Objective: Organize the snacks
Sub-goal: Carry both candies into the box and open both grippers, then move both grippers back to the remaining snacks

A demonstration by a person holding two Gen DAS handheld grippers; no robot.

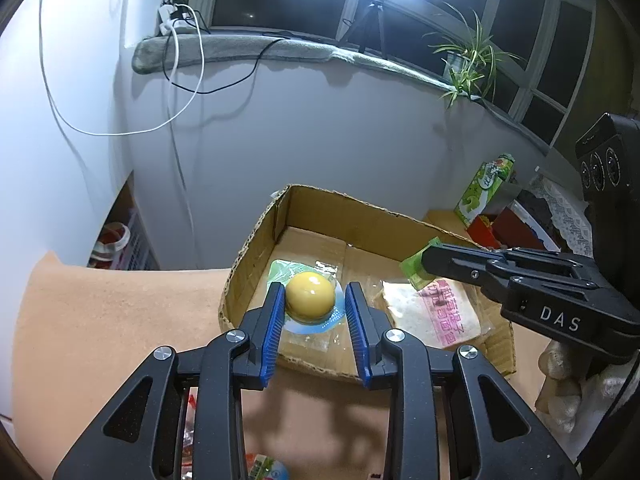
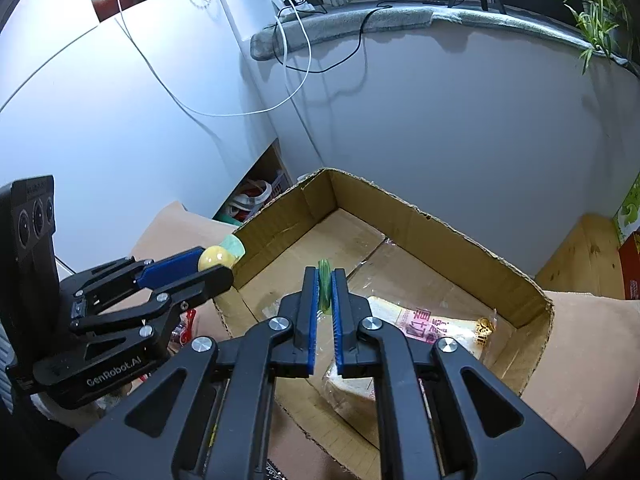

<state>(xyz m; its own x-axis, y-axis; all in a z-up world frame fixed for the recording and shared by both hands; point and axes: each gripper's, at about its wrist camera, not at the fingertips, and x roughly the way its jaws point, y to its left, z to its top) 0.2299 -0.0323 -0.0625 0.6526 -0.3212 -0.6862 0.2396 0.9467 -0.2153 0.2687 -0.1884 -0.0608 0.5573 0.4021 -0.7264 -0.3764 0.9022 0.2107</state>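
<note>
An open cardboard box (image 1: 372, 216) (image 2: 420, 216) stands on the tan table. A bagged bread slice with pink print (image 1: 432, 312) (image 2: 432, 328) lies inside it. My left gripper (image 1: 314, 296) is shut on a yellow dome-shaped snack cup (image 1: 310, 296) with a green-blue lid flange, held over the box's near left edge; it also shows in the right wrist view (image 2: 218, 258). My right gripper (image 2: 325, 280) is shut on a thin green snack packet (image 2: 325, 284), held above the box; the left wrist view shows the packet (image 1: 416, 268) at the fingertips.
Loose snack packs (image 1: 260, 468) lie on the table below my left gripper. A green carton (image 1: 484, 188) and red boxes (image 1: 504, 228) stand right of the box. A wall and a windowsill with a plant (image 1: 472, 64) and cables lie behind.
</note>
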